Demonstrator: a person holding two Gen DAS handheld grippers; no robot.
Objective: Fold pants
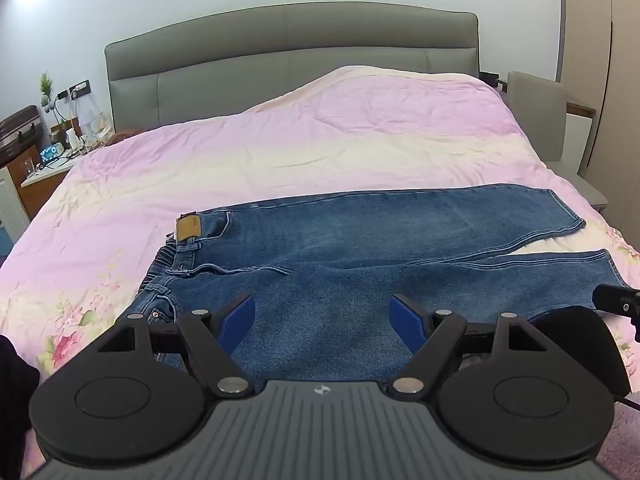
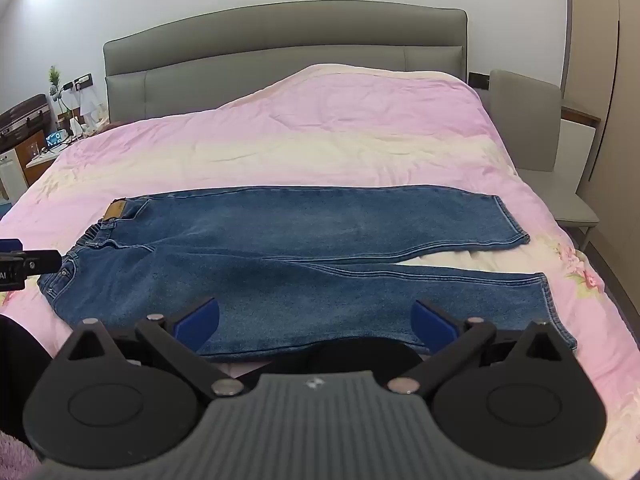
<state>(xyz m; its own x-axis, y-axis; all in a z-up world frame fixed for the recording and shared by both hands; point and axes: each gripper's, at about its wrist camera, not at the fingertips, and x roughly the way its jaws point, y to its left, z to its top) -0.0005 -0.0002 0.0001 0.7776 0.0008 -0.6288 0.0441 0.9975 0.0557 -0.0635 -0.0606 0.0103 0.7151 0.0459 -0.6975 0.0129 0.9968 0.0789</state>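
Note:
Blue jeans lie flat across the pink bed cover, waistband with a tan leather patch at the left, both legs stretched to the right and slightly apart at the hems. My left gripper is open and empty above the near leg by the seat. My right gripper is open and empty above the near leg, over its front edge. The jeans also fill the middle of the right wrist view, patch at the left. Each gripper's side shows at the other view's edge.
The bed has a pink floral cover and a grey headboard. A cluttered nightstand and a suitcase stand at the left. A grey chair stands at the bed's right side.

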